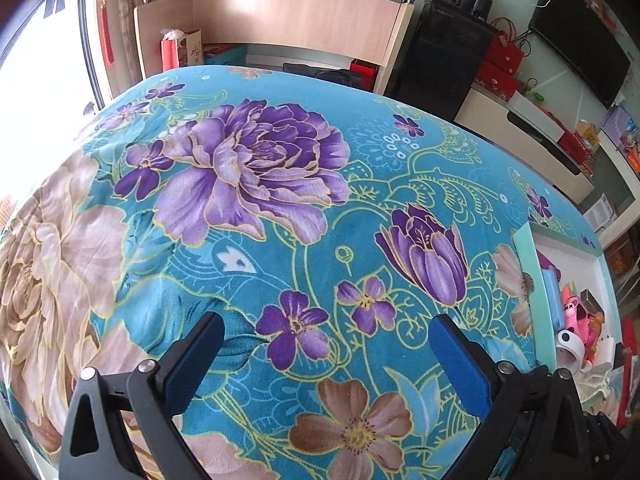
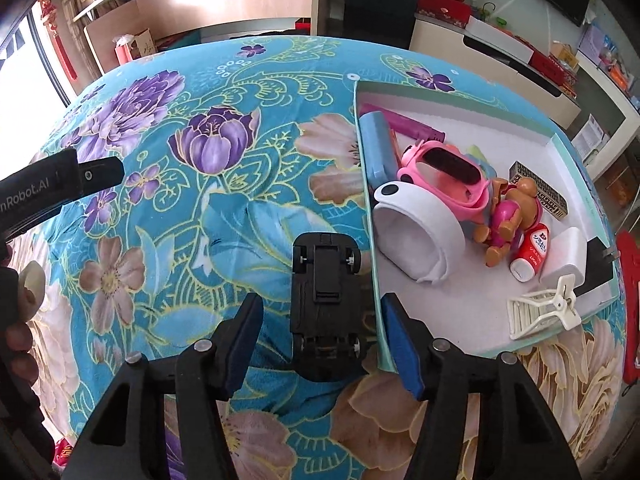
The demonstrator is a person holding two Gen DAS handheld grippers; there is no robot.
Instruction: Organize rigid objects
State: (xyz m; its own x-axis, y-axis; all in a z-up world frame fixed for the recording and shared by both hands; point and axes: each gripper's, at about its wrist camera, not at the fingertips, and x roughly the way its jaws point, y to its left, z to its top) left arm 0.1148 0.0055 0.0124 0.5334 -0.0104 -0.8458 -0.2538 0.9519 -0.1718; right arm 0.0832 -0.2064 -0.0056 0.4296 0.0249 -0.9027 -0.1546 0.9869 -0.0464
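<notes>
Right wrist view: our toy car [image 2: 325, 304] upside down beside the box [image 2: 370, 216].
Right claw [image 2: 320, 344] straddles it, pads apart, untouched; our left claw [image 1: 326, 356] gapes empty.

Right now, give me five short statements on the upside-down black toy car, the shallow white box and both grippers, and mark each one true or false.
1. The upside-down black toy car lies inside the shallow white box. False: it lies on the floral cloth, just outside the box's left wall.
2. The car sits between the right gripper fingers. True.
3. The right pads press on the car. False: gaps show on both sides.
4. The left gripper is open, with nothing between its fingers. True.
5. The white plastic clip is in the box. True.
</notes>
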